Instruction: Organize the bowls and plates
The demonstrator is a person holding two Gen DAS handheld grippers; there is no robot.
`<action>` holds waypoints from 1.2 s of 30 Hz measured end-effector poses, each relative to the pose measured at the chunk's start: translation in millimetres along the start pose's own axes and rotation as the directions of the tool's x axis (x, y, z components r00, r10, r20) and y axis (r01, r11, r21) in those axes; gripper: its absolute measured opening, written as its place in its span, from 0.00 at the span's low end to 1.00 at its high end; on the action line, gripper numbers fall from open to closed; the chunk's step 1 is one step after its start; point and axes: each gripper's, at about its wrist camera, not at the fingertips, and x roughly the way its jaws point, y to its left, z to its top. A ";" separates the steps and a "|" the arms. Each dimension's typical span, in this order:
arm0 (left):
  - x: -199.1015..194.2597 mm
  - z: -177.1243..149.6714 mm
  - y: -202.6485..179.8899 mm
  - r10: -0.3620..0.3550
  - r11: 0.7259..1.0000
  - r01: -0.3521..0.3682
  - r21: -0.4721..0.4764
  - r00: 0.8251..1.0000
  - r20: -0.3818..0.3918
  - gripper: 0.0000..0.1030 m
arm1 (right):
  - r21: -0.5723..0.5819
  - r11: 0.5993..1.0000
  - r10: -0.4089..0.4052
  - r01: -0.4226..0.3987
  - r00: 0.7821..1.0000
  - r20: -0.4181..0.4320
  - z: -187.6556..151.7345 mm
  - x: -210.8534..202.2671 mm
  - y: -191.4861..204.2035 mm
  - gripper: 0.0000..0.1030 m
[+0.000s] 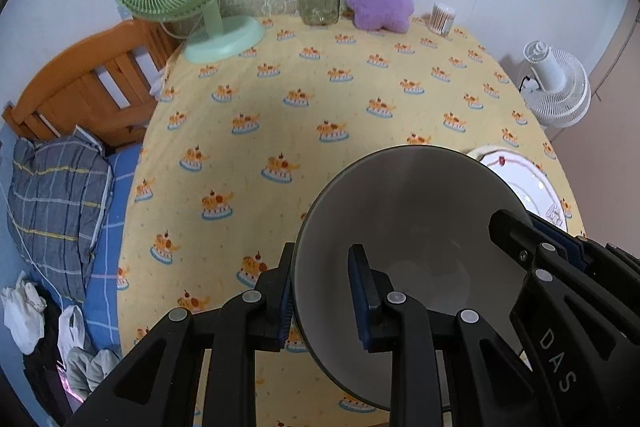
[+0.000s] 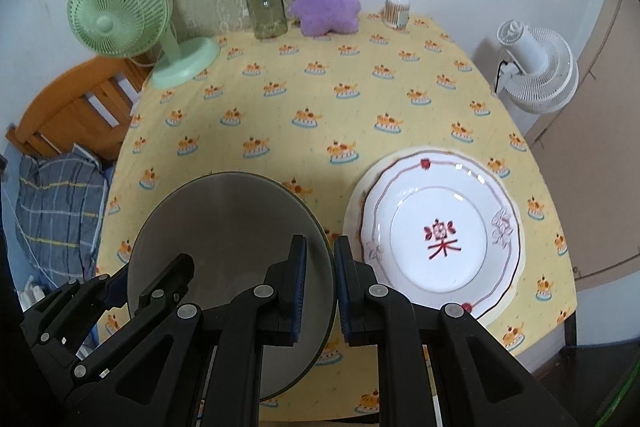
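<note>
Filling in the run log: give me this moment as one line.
held: grey bowl | left gripper: shut on near-left rim | right gripper: shut on right rim | bowl: above tablecloth, left of white plate

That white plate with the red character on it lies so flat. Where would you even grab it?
By its rim. The plate lies flat on the tablecloth, so only its raised scalloped edge offers a lip. Probably best from the near side, which nothing blocks, one of the jaws above the rim and one slid beneath.

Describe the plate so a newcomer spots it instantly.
Start at the table with the yellow cake-print cloth. At its near right corner, beside the grey bowl held by both sets of jaws, lies the plate. It is the only flat white dish, with a scalloped rim and a red character in its centre.
</note>
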 end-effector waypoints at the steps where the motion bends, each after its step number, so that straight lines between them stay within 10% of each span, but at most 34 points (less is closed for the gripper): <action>1: 2.4 -1.6 0.9 -0.004 1.000 0.004 0.000 1.000 -0.008 0.22 | 0.000 1.000 -0.004 0.004 1.000 -0.007 -1.9 2.4 1.1 0.17; 36: 32.5 -14.1 10.8 -0.040 0.999 0.041 0.019 0.996 -0.074 0.32 | -0.018 0.999 -0.032 0.031 0.995 -0.096 -17.3 37.0 9.8 0.17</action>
